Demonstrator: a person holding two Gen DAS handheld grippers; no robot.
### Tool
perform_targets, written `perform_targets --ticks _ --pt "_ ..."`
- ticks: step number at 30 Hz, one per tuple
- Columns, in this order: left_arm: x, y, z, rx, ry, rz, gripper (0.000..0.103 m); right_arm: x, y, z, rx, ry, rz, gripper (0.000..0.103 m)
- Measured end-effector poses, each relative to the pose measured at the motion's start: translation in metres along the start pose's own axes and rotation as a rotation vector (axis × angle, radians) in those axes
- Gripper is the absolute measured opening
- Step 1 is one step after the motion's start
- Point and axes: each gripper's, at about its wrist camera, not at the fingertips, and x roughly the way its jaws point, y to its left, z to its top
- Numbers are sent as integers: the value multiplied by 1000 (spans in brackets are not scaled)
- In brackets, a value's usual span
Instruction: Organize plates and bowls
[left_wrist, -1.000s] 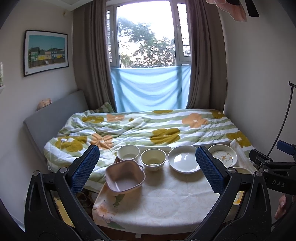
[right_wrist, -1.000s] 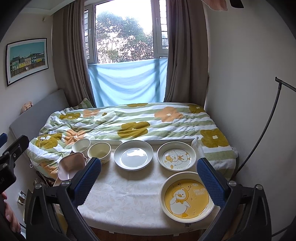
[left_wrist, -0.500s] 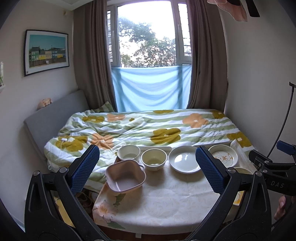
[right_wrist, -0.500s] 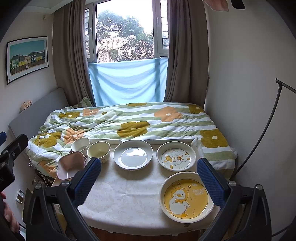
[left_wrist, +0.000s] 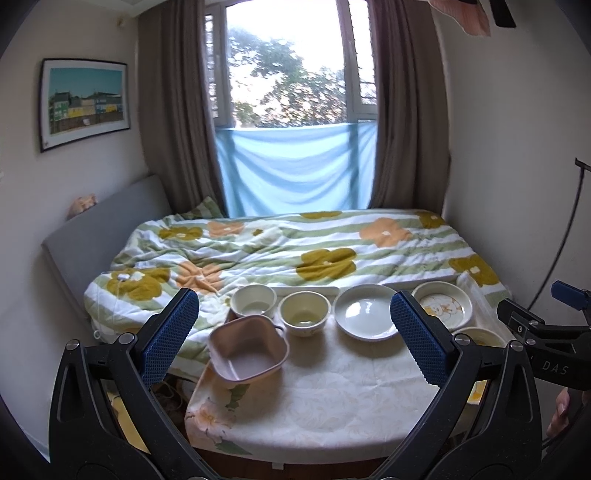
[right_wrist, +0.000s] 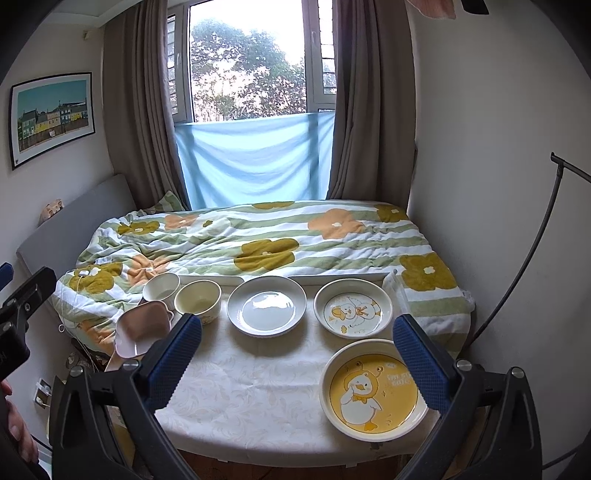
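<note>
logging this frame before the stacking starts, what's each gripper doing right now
Left gripper: open, holding nothing, above the cloth-covered table.
Right gripper: open, holding nothing, above the same table.

Pink bowl (left_wrist: 248, 349) before spread hand-held gripper (left_wrist: 293, 339)

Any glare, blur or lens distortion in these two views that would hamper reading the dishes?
Left wrist: window blown out, edges softly blurred, white plate shows glare. Right wrist: sharper, same backlight, fisheye bends the walls, yellow duck plate reads clearly.
</note>
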Motion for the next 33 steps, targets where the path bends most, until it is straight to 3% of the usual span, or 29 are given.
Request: perform_targets --ticks 5,11,19,21,23,26,33 --pt "27 -19 -1 48 40 -112 103 3 -12 -16 43 39 -33 103" --pt "78 -77 -20 116 154 -236 103 17 -71 -44 138 122 -70 103" --pt "180 -175 -84 150 466 -468 103 70 -167 -92 248 275 25 103" --pt "201 -198 -103 166 524 -489 103 82 -187 -104 273 309 57 102" --pt "218 -216 -120 183 574 -501 102 96 -201 -114 289 343 90 94" --pt "241 -236 -141 180 654 -517 96 120 -218 -125 315 395 145 82" --pt "277 -258 -177 165 777 -517 59 160 -240 -138 338 462 232 62"
